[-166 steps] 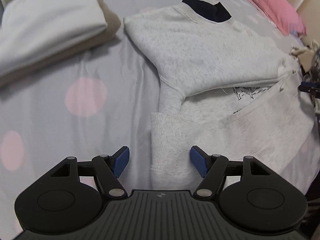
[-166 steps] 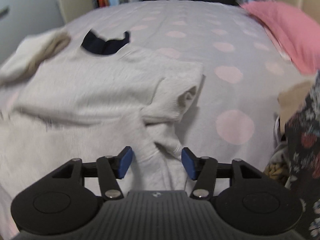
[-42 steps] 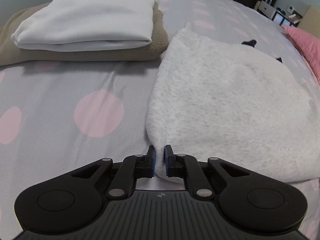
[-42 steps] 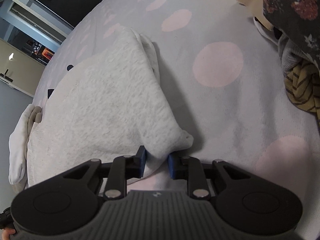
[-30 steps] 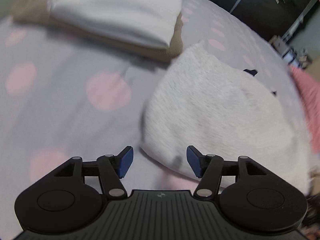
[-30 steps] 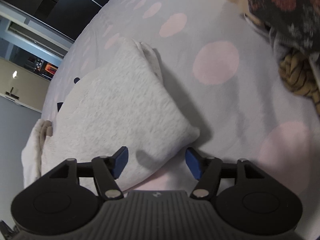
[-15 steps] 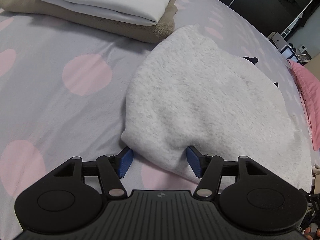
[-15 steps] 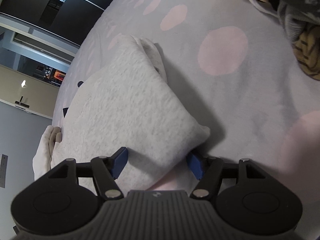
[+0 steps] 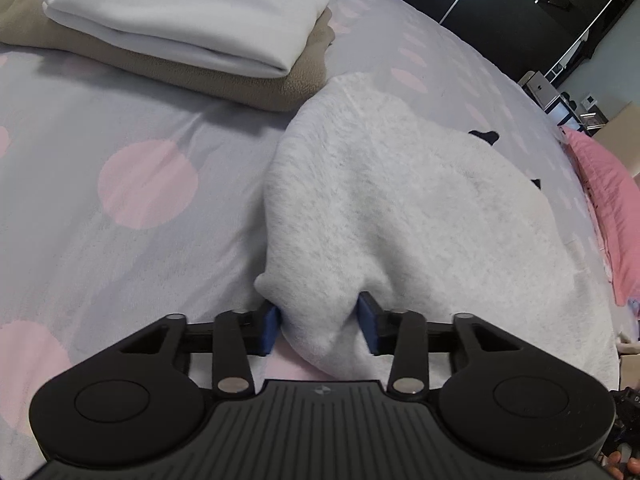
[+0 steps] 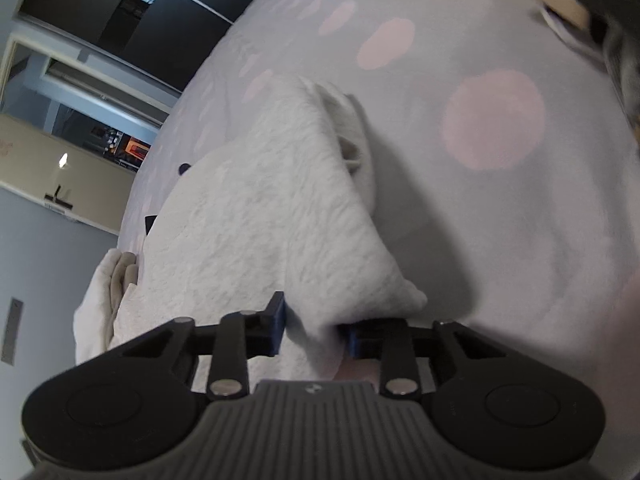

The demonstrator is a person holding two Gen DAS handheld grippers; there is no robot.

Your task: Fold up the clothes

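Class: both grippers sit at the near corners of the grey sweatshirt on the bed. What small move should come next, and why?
Probably finish closing, then lift both corners together. The left gripper and right gripper each have a near corner of the sweatshirt bunched between closing fingers, and it is folded only in half beside the stack.

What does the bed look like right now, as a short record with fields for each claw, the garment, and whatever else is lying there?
left claw: closing, near corner of the grey sweatshirt between its pads
right claw: closing on the other near corner
garment: folded, lying on the spotted bedsheet
stack: white folded cloth on top of a beige folded cloth, beside the sweatshirt
far side: pink pillow
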